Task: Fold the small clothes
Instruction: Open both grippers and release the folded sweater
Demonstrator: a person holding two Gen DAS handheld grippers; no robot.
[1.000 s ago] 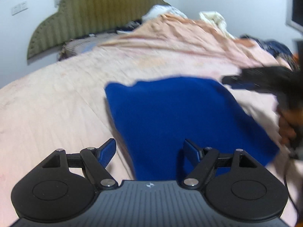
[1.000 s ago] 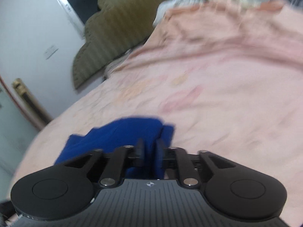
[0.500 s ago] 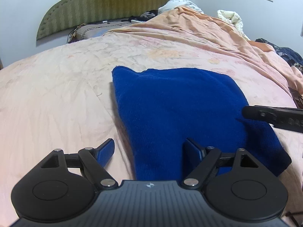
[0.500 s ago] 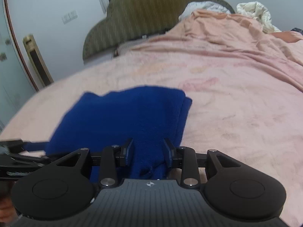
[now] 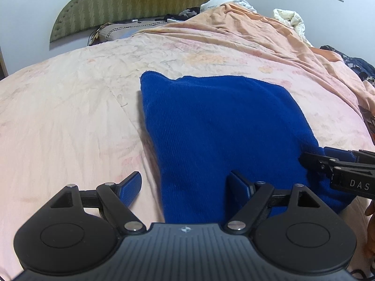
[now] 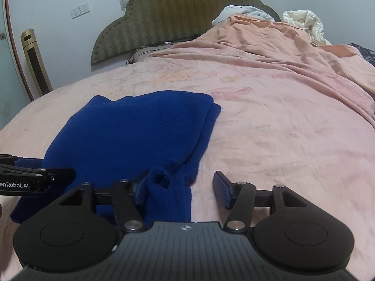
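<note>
A folded blue knit garment (image 5: pixel 218 128) lies flat on the pink bedsheet (image 5: pixel 70 117); it also shows in the right wrist view (image 6: pixel 140 131). My left gripper (image 5: pixel 186 187) is open over the garment's near left edge, holding nothing. My right gripper (image 6: pixel 180 187) is open over the garment's near right corner, its left finger against the cloth. The right gripper shows from the side in the left wrist view (image 5: pixel 328 161), and the left gripper shows at the left edge of the right wrist view (image 6: pixel 46 175).
An orange blanket (image 5: pixel 246 30) is heaped at the far right of the bed, with white bedding (image 6: pixel 302 23) behind it. A green padded headboard (image 6: pixel 178 14) stands against the wall. A gold floor unit (image 6: pixel 35 61) stands at the left.
My right gripper opened and let go of the garment's corner, which now lies flat. Both grippers moved down closer to the bed; the folded garment has settled.
</note>
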